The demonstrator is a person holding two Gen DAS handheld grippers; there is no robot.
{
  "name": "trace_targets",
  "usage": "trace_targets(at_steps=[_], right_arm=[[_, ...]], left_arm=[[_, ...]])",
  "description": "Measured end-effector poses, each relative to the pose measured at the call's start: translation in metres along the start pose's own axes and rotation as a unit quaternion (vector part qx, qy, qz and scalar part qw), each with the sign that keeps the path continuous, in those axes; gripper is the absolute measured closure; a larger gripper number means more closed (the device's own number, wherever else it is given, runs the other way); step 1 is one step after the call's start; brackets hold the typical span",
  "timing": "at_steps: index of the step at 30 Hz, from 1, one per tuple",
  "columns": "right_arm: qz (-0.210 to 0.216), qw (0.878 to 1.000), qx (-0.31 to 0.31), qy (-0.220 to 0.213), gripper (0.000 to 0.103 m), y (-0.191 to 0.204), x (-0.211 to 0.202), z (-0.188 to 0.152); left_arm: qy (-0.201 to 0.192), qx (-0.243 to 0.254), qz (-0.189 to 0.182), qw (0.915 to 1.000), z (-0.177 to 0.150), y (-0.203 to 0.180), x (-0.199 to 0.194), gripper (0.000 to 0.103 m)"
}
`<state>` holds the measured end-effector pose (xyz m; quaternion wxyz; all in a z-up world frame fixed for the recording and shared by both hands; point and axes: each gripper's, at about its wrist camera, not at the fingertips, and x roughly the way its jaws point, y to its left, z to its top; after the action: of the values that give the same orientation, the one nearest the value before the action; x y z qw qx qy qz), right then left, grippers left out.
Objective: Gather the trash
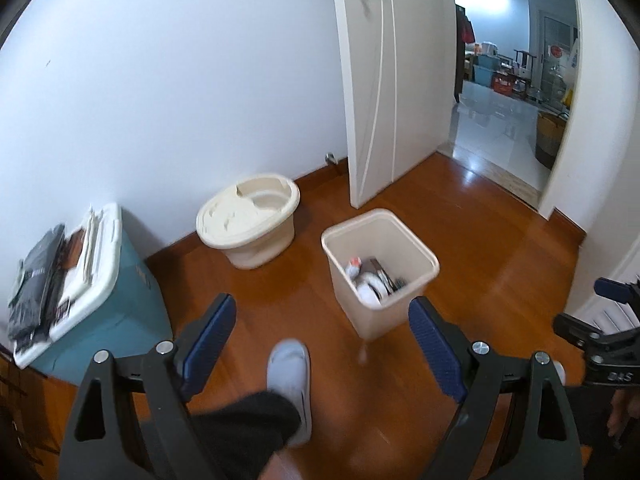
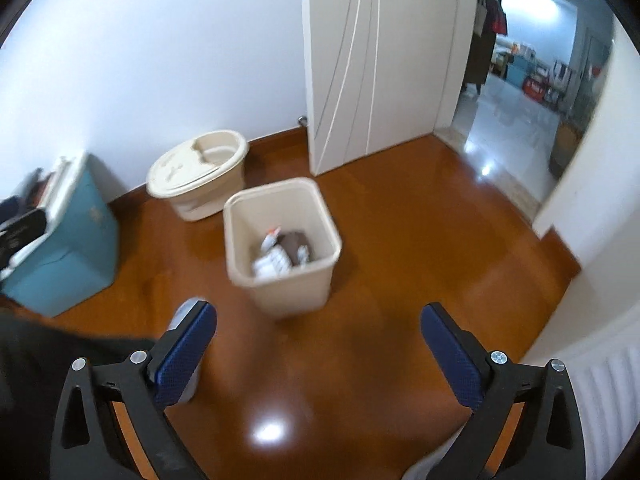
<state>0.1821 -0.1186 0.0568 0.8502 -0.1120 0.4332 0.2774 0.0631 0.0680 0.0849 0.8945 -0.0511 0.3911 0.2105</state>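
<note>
Standing on the wooden floor (image 2: pixel 380 264) ahead of both sets of jaws: one cream waste bin (image 1: pixel 380 268), square, open-topped, upright. Contents: crumpled white paper and wrappers, a dark brown piece, something with a red-orange tip (items too blurred to name further).

Left gripper (image 1: pixel 322 320): jaws wide apart, nothing between the blue pads. The bin sits just beyond the right-hand pad, slightly to the right of the gap. Below the gap, a white shoe (image 1: pixel 292 384) and a dark trouser leg (image 1: pixel 240 428) of the person.

Right gripper (image 2: pixel 318 334): jaws spread fully, empty. The bin lies beyond the gap, towards the left-hand pad.

Other items, catalogued from the jaws outward:
- Cream round tub (image 1: pixel 250 224) with a moulded lid, beyond the bin and to its left, against the white wall (image 1: pixel 180 80).
- Teal storage box (image 1: pixel 100 280) with a white lid, far left of the left-hand pad; dark folded items and papers stacked on top (blurred).
- White door (image 1: pixel 396 80), open, beyond the bin; a tiled room behind it, right of the gap.
- White radiator (image 2: pixel 600 400), outside the right-hand pad in the right wrist view.
</note>
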Motion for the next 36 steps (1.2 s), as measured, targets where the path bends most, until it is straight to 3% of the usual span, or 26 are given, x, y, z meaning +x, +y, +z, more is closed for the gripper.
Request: trace_targets(at_steps=[6,12,18,36], right_arm=[[0.008,1.0,0.025,0.005,0.0,0.011,-0.066,-0.057],[0.008,1.0,0.015,0.01,0.0,0.034,-0.104,-0.092],[0.0,1.0,0.002,0.004,0.0,0.038,-0.124,-0.1],[-0.01,1.0,-0.012,0.006,0.0,0.048,-0.121,-0.089]], left_arm=[[0.043,0.025,-0.026,0.9984,-0.044,-0.019,-0.032,0.014],[0.062,0.022,-0.056,0.9963,-0.057,-0.037,-0.055,0.014],[0.017,0.041,-0.045,0.998,-0.053,-0.045,-0.082,0.014],[0.03,0.026,-0.066,0.997,-0.054,-0.033,-0.081,0.014]])
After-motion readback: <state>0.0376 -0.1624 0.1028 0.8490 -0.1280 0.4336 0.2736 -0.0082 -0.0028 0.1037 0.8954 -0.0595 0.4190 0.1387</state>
